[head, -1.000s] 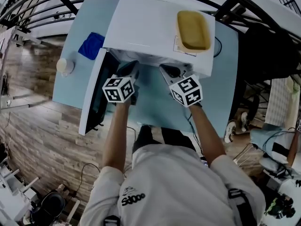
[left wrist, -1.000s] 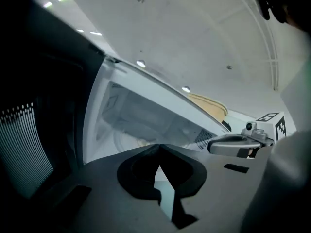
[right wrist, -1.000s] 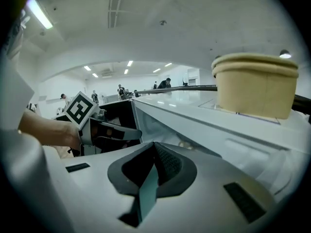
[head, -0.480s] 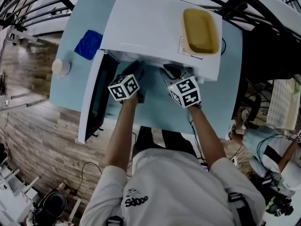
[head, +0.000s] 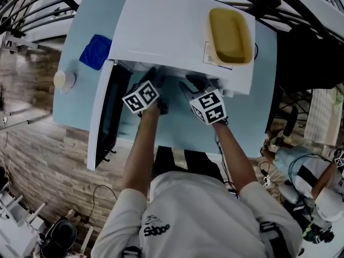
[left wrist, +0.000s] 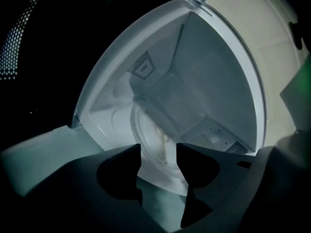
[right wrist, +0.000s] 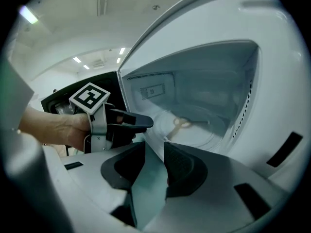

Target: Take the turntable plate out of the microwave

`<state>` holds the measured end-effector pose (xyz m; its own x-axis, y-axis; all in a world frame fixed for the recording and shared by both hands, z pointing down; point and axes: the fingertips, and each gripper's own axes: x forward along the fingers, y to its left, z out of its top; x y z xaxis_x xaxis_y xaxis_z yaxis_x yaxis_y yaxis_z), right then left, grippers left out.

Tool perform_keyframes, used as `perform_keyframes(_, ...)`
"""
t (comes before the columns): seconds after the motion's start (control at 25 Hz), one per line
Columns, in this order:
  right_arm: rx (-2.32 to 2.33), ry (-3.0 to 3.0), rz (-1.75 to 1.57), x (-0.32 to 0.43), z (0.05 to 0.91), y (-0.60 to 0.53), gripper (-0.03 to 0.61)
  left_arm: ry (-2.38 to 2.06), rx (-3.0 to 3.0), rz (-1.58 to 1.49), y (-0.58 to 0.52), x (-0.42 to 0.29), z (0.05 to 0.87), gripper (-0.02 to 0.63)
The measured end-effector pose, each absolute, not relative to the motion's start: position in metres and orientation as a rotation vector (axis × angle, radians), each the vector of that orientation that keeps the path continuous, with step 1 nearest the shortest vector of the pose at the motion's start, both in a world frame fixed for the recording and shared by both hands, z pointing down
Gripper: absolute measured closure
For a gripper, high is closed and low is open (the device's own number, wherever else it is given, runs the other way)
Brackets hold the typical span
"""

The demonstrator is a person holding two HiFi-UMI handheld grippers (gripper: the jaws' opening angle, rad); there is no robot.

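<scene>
Your left gripper [left wrist: 159, 154] is at the mouth of the white box-shaped microwave [head: 177, 31], with its jaws spread wide. They have just been opening and nothing is pressed between them. Through the gap you look straight at the near rim of the round clear-glass turntable plate [left wrist: 160, 130], which lies flat on the floor of the cavity over a pale yellowish hub [right wrist: 182, 124]. Whether the left jaw tips touch the plate, you cannot tell

Your right gripper [right wrist: 154, 154] sits just beside the left one, in front of the right half of the opening. Its jaws stand apart by a narrower gap and have also just been opening. Between them there is only the light blue table [head: 177, 128] and the lower front lip of the microwave

The microwave's dark-glass door [head: 105, 117] is swung fully open on the left side and reaches toward the table's near edge. A shallow yellow rectangular tray [head: 230, 35] rests on top of the microwave at its right end. A folded blue cloth [head: 95, 51] lies on the table just left of the microwave, and a small white round container [head: 63, 79] stands at the table's left edge, near the cloth
</scene>
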<state>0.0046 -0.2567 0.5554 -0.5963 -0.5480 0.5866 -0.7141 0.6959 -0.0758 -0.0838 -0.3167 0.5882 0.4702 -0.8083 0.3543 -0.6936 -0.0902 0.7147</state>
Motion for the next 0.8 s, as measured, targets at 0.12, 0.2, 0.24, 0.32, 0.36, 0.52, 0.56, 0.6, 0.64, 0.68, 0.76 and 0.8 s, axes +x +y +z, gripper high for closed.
perform_keyframes(0.12, 0.966, -2.359, 0.414, 0.004, 0.561, -0.256, 0.477, -1.263, 1.755, -0.211, -0.321, -0.083, 0.589, 0.382)
perform_keyframes(0.2, 0.971, -2.356, 0.426, 0.003, 0.563, -0.256, 0.477, -1.266, 1.709, -0.235, -0.323, -0.084, 0.589, 0.385)
perform_keyframes(0.24, 0.974, -2.356, 0.432, 0.002, 0.563, -0.255, 0.477, -1.265, 1.688, -0.251, -0.324, -0.084, 0.589, 0.385)
perform_keyframes(0.32, 0.978, -2.355, 0.441, 0.001, 0.565, -0.254, 0.477, -1.263, 1.659, -0.285, -0.325, -0.085, 0.588, 0.385)
perform_keyframes(0.36, 0.980, -2.354, 0.446, 0.000, 0.566, -0.254, 0.477, -1.262, 1.650, -0.296, -0.325, -0.085, 0.588, 0.385)
perform_keyframes(0.52, 0.986, -2.355, 0.486, -0.001, 0.571, -0.251, 0.474, -1.242, 1.622, -0.336, -0.326, -0.087, 0.589, 0.391)
perform_keyframes(0.56, 0.989, -2.356, 0.501, -0.002, 0.573, -0.250, 0.472, -1.235, 1.611, -0.349, -0.326, -0.088, 0.589, 0.401)
perform_keyframes(0.6, 0.996, -2.357, 0.522, -0.002, 0.575, -0.249, 0.472, -1.227, 1.600, -0.362, -0.326, -0.089, 0.590, 0.417)
perform_keyframes(0.64, 1.006, -2.360, 0.550, -0.003, 0.576, -0.249, 0.472, -1.216, 1.592, -0.376, -0.325, -0.090, 0.590, 0.425)
perform_keyframes(0.68, 1.021, -2.366, 0.585, -0.004, 0.577, -0.249, 0.472, -1.205, 1.589, -0.388, -0.324, -0.091, 0.591, 0.432)
perform_keyframes(0.76, 1.051, -2.382, 0.675, -0.007, 0.579, -0.251, 0.471, -1.184, 1.594, -0.402, -0.323, -0.091, 0.590, 0.446)
perform_keyframes(0.8, 1.063, -2.390, 0.734, -0.009, 0.580, -0.252, 0.465, -1.176, 1.602, -0.404, -0.323, -0.090, 0.589, 0.453)
